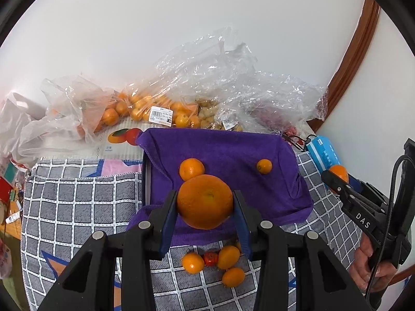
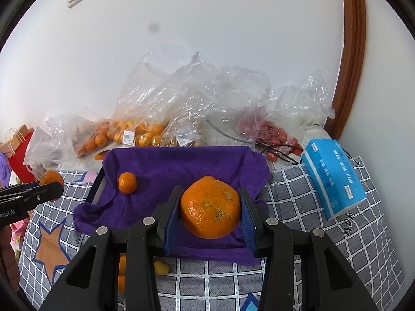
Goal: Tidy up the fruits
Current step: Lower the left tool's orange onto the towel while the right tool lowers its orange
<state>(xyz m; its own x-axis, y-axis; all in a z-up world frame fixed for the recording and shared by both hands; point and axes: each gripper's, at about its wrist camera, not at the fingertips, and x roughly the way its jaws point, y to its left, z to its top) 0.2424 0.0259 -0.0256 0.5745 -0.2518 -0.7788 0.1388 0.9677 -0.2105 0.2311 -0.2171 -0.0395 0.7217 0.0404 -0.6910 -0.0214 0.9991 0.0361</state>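
My left gripper (image 1: 205, 204) is shut on a large orange (image 1: 205, 200) and holds it over the near edge of a tray lined with a purple towel (image 1: 233, 153). A mandarin (image 1: 191, 169) and a kumquat (image 1: 264, 166) lie on the towel. My right gripper (image 2: 210, 211) is shut on another large orange (image 2: 210, 207) above the same towel (image 2: 181, 165). In the right wrist view, one small mandarin (image 2: 127, 182) lies on the towel. Each gripper also shows at the other view's edge, the right gripper (image 1: 334, 178) and the left gripper (image 2: 52, 184), each with its orange.
Several small oranges and a red fruit (image 1: 210, 258) lie on the checked cloth (image 1: 77, 207) in front of the tray. Clear plastic bags of fruit (image 1: 160, 106) are piled against the wall behind. A blue tissue pack (image 2: 333, 176) lies right of the tray.
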